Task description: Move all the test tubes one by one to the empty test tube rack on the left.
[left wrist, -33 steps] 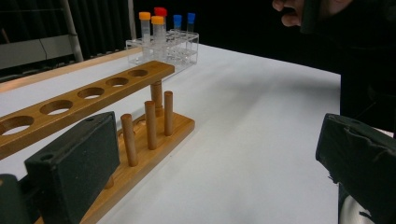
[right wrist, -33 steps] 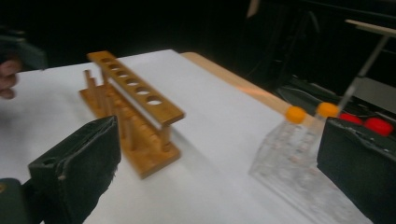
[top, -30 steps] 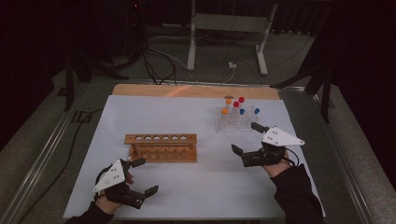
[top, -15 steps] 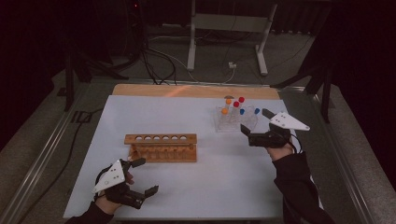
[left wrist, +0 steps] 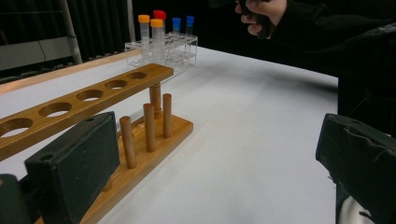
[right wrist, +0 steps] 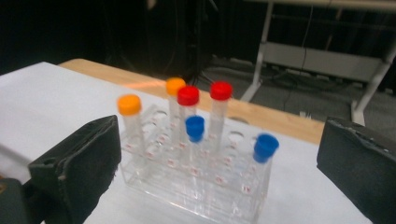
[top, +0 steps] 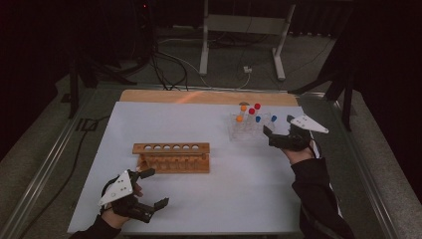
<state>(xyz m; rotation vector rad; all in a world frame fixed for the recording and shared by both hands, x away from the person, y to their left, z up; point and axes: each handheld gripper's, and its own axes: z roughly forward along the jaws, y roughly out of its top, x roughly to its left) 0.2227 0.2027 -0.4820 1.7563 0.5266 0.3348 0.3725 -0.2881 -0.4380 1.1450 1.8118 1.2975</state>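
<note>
An empty wooden tube rack lies left of centre on the white table. At the back right stands a clear plastic rack that holds capped tubes: orange, red and blue. My right gripper hovers open just right of the clear rack, its jaws wide on either side of that rack in the right gripper view. My left gripper is open near the front left, in front of the wooden rack, with nothing between its jaws.
A bare wooden strip runs along the table's far edge. Behind it, on the floor, are a white stand and loose cables. Metal rails flank the table.
My right gripper has moved away from me and slightly left, up to the clear rack's right side. The left gripper has stayed where it was.
</note>
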